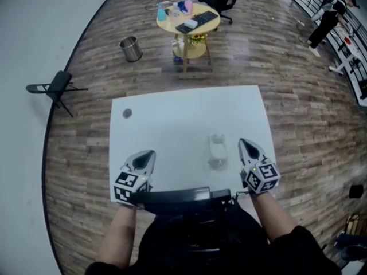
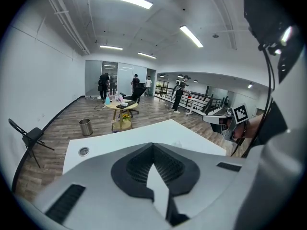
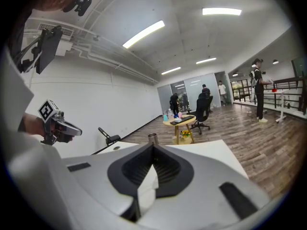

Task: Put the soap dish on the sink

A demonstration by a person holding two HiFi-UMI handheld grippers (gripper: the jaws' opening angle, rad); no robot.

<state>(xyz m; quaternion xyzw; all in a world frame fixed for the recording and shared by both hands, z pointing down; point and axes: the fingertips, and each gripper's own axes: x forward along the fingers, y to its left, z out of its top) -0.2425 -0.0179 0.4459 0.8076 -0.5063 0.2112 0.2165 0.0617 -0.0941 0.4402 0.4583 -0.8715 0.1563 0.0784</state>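
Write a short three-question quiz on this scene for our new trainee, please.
1. How do the jaws of the left gripper stand?
2. True or false: the right gripper holds the soap dish.
3. The soap dish lies on the white table nearer to: A) the left gripper, B) the right gripper.

Key
1. Together, with nothing between them.
2. False; its jaws are shut and empty, and the dish lies free on the table.
3. B.
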